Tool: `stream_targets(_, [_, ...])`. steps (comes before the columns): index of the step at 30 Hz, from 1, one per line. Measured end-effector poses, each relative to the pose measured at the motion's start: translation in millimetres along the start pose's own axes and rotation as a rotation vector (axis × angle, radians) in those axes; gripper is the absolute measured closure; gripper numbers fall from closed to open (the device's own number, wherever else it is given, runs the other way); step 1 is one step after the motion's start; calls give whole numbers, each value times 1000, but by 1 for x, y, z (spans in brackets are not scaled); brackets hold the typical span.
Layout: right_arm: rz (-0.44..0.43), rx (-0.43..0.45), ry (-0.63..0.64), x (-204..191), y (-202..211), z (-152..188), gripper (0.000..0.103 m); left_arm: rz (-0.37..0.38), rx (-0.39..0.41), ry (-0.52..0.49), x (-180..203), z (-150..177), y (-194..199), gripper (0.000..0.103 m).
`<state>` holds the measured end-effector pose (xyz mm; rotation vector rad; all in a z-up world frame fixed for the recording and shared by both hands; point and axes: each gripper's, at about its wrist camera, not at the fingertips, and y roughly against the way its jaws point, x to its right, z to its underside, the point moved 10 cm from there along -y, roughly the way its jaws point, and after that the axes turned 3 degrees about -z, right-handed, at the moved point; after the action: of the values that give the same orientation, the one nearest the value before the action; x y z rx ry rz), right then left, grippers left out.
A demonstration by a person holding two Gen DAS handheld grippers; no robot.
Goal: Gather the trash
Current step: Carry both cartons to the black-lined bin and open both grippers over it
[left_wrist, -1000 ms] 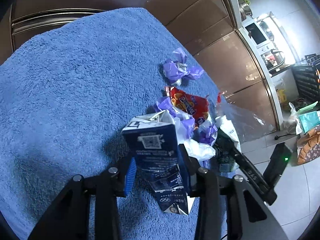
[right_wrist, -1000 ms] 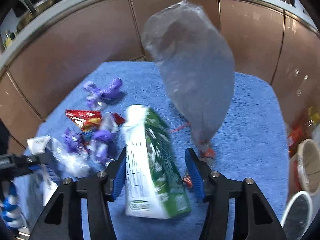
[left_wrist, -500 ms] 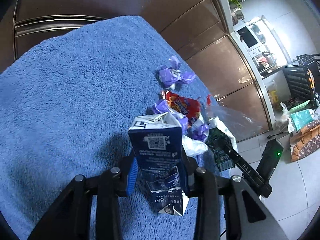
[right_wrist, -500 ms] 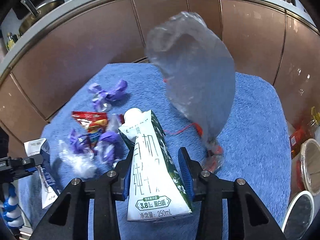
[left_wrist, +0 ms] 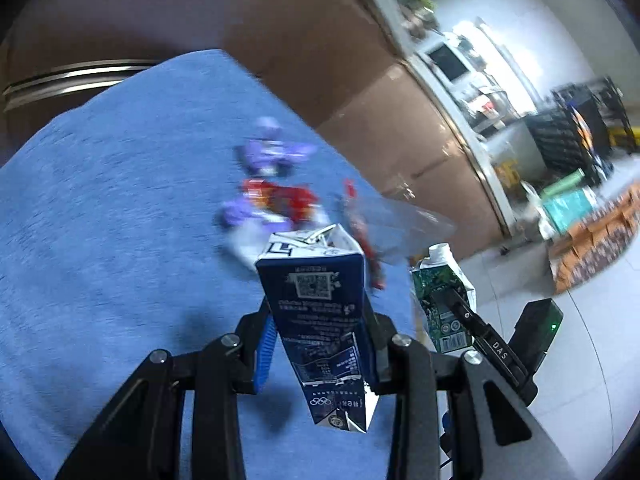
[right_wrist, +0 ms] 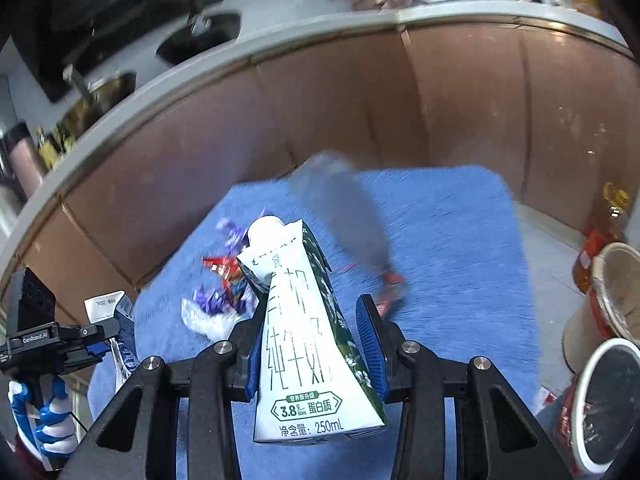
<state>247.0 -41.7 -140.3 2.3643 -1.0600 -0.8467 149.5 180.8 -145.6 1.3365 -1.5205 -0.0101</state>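
Observation:
My left gripper (left_wrist: 320,320) is shut on a crumpled dark blue milk carton (left_wrist: 320,312) and holds it raised above the blue towel (left_wrist: 120,220). My right gripper (right_wrist: 316,320) is shut on a green-and-white 250 mL milk carton (right_wrist: 308,340), also lifted; that carton shows in the left wrist view (left_wrist: 442,304) too. On the towel lie purple candy wrappers (left_wrist: 272,152), a red snack wrapper (left_wrist: 280,196), white crumpled plastic (right_wrist: 204,320) and a clear plastic bag (right_wrist: 344,216) with a red tie.
Brown cabinet fronts (right_wrist: 360,100) curve behind the towel. Paper cups (right_wrist: 612,320) and an oil bottle (right_wrist: 608,224) stand on the floor at the right. The left gripper shows at the left edge of the right wrist view (right_wrist: 100,332).
Both grippers have risen and pulled back from the towel, each with its carton. The right carton now stands upright in the jaws. The trash pile looks farther away.

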Motion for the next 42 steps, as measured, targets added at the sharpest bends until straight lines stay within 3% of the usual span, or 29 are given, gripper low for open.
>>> stream_targets(6, [83, 132, -93, 57, 72, -6, 64, 102, -76, -151, 99, 13, -32, 70])
stream_targets(11, [237, 226, -199, 138, 141, 5, 64, 154, -159, -300, 193, 38, -79, 70])
stream_targets(16, [406, 281, -319, 222, 190, 32, 64, 180, -252, -459, 288, 81, -144, 70])
stream_targets(20, [504, 277, -396, 276, 206, 58, 64, 194, -329, -555, 354, 129, -208, 70])
stream_targets(25, [592, 243, -467, 332, 209, 89, 64, 158, -401, -640, 397, 183, -288, 70])
stream_targets(31, [647, 213, -552, 378, 204, 119, 64, 79, -465, -742, 410, 238, -360, 69])
stream_targets(35, [679, 198, -570, 394, 200, 128, 62, 77, -526, -742, 403, 262, -382, 65])
stream_targets(37, [703, 192, -564, 396, 201, 129, 56, 82, -542, -746, 403, 271, -389, 61])
stream_targets(42, [752, 193, -546, 387, 206, 130, 48, 119, -559, -727, 404, 268, -386, 58])
